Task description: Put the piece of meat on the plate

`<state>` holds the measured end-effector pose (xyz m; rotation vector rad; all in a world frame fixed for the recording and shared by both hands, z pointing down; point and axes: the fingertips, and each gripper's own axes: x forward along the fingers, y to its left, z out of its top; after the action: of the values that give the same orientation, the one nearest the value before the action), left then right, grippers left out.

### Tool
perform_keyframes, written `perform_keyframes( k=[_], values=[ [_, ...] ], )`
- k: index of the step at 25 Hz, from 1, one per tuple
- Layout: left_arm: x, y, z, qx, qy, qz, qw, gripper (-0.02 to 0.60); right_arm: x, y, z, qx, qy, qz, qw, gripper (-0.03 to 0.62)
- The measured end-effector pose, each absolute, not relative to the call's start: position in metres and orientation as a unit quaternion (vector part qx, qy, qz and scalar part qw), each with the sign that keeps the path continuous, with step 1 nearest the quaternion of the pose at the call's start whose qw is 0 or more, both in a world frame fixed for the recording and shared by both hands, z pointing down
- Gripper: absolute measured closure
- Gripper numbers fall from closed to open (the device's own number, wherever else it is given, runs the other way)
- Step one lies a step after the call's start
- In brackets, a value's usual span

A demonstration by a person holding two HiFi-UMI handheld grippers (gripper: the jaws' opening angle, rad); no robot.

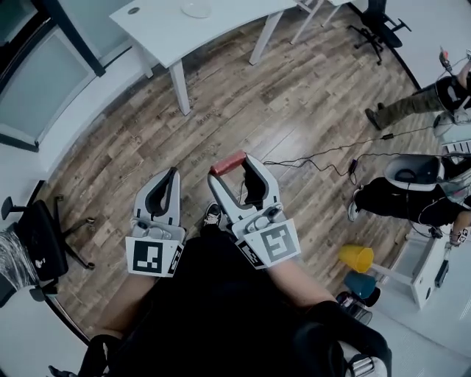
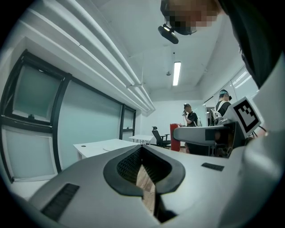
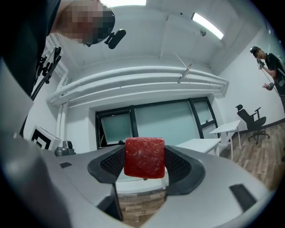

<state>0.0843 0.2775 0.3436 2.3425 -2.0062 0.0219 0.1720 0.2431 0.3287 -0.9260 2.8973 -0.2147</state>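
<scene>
Fingers point(image 3: 180, 169) of your right gripper point(image 1: 234, 168) clamp the meat point(image 3: 144, 157) by its sides | left gripper point(image 1: 171, 177) closed on nothing | plate point(image 1: 197, 9) sits on the table point(image 1: 221, 29), well ahead, slightly left of the meat | you hold both grippers low, pointing forward over floor point(image 1: 294, 96).

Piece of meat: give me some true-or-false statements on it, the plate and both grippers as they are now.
The right gripper is shut on the piece of meat. True.
The meat lies on the plate. False: it is in the jaws above the wooden floor; the plate stands on the white table, apart from it.
The left gripper holds the plate. False: its jaws are together with nothing between them.
The meat is red. True.
</scene>
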Motion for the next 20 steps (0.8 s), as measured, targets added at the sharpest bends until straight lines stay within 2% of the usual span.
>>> perform_keyframes(
  k=[12,20],
  values=[
    [0.102,0.217,0.343,0.762,-0.647,0.033,0.003,0.589,0.174,0.194,0.331,-0.297,0.951,-0.075,0.043,0.318],
    [0.081,0.167,0.341,0.802,-0.597,-0.002,0.001,0.589,0.148,0.154,0.334,-0.337,0.938,-0.074,0.038,0.318]
  ],
)
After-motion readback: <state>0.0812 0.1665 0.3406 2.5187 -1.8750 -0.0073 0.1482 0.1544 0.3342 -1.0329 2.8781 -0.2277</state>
